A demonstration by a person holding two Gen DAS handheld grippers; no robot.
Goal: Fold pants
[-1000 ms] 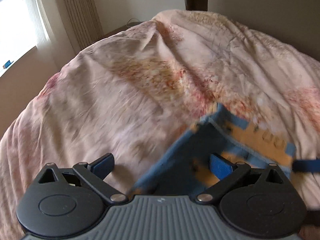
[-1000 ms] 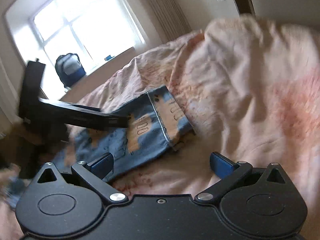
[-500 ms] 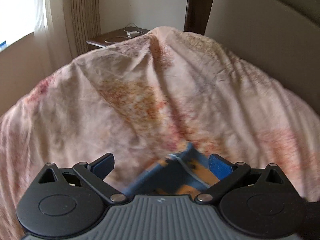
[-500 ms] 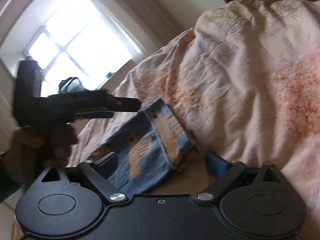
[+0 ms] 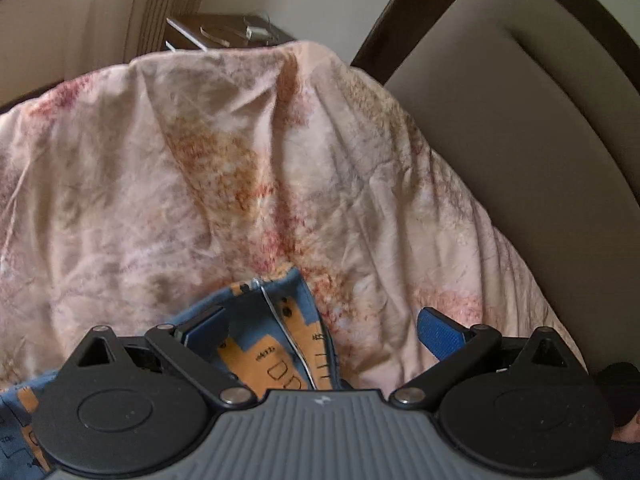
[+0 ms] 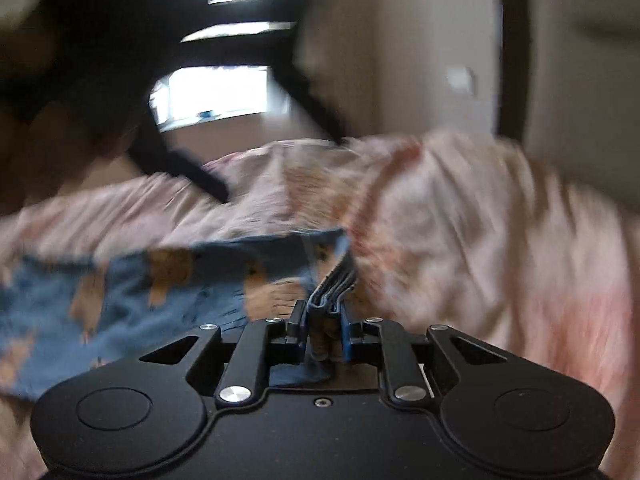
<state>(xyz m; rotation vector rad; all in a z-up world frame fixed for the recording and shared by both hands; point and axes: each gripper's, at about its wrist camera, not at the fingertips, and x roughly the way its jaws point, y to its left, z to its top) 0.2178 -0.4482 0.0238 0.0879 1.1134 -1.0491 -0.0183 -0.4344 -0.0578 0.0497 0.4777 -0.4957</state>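
Right gripper: jaws have just closed, now clamped on a bunched edge of the pants. Pants lie on the quilt. Left gripper: jaws wide apart, above the pants, pads not pressing the cloth. Right view blurred.

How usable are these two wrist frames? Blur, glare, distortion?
Left wrist view: fairly sharp, soft even light, the headboard bowed by the fisheye, the pants print legible. Right wrist view: heavy motion blur, the window blown out, the left gripper a dark smear; only the right gripper, jaws shut on bunched pants, reads clearly.
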